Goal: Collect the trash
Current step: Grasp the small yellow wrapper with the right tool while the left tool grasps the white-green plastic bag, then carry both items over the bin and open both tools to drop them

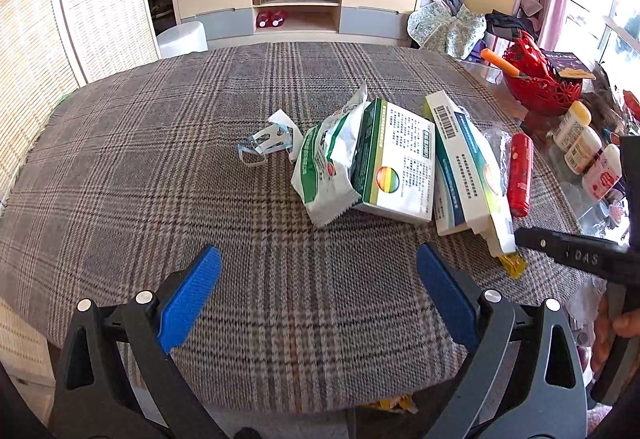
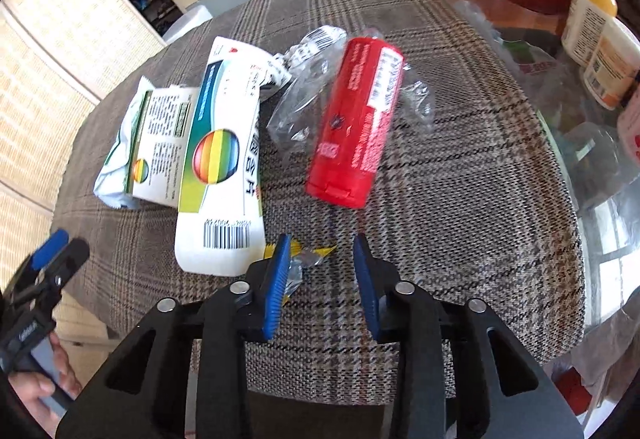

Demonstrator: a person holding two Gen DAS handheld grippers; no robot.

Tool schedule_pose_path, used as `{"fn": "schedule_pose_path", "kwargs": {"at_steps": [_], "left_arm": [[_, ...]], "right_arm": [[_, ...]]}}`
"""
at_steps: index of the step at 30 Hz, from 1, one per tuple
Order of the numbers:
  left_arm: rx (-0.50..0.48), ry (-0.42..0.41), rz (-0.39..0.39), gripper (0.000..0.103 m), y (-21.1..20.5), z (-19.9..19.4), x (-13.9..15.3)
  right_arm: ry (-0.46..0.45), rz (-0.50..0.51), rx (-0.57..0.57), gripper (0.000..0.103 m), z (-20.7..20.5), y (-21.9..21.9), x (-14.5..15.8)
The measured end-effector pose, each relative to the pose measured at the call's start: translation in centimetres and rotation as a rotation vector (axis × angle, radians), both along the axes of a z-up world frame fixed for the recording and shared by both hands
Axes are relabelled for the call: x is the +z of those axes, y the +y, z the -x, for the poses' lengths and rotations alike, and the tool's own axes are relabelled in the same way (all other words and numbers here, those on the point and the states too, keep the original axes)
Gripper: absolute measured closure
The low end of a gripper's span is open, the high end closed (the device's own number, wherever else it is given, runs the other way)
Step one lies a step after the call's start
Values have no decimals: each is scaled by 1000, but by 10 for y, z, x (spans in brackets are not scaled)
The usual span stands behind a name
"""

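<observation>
Left gripper [image 1: 318, 275] hovers spread wide over bare plaid cloth [image 1: 160, 167] at the near edge, gripping nothing. Right gripper [image 2: 322, 267] is parted narrower and empty, a yellow wrapper [image 2: 298, 259] touching its left pad. Beyond lie a white box [image 2: 222, 175], a red tube [image 2: 354, 119] on clear plastic, and a green-white pouch [image 1: 326, 159] farther left.

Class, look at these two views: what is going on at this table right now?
A person holds a gripper in each hand over a plaid cloth strewn with trash. The right gripper is open, low beside a small yellow wrapper near the long white box. The left gripper is open and holds nothing. A red tube, a second box and a white pouch lie uncollected.
</observation>
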State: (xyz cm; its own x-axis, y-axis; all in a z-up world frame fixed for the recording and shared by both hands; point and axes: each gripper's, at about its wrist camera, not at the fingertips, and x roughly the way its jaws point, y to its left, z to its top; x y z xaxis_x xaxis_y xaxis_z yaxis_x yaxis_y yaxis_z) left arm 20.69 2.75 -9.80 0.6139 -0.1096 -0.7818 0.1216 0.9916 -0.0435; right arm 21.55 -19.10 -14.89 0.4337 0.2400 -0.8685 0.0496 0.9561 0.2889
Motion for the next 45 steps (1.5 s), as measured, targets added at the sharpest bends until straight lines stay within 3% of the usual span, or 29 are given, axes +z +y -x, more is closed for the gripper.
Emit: {"fn": "schedule_pose_path", "kwargs": {"at_steps": [4,5,7,10,12,16,18,19,25,33,45], "left_arm": [[0,-17,8,10,0,-17,-1],[1,-17,14,10,-1,-21,-1],[3,-21,24,13,-1,-28,-1],[0,-7,38,24,-2,-41,-5],[-9,17,44,42,-3,-49,-9],[-33,50,50,60,-3,-58,-16],[-36,54,51,86,-2,-57,-18],[-29,53,52,90,0,-56,-18],[-27,23,47,93,4,-31,-7],[-38,-2,31,93,-4,39,11],[-71,23,75,93,-13,143,-12]], "right_arm": [[5,0,25,84,-2,6,-1],[4,4,34,93,-3,9,-1],[-3,15,48,94,-4,13,0],[-18,41,60,95,-4,15,2],[-22,48,66,95,-3,14,4],[-33,58,62,95,1,6,9],[-40,65,60,95,5,4,11],[-43,67,59,95,7,2,12],[-68,50,51,95,24,-8,20],[-112,62,62,95,63,-6,29],[-110,48,116,95,136,17,6]]}}
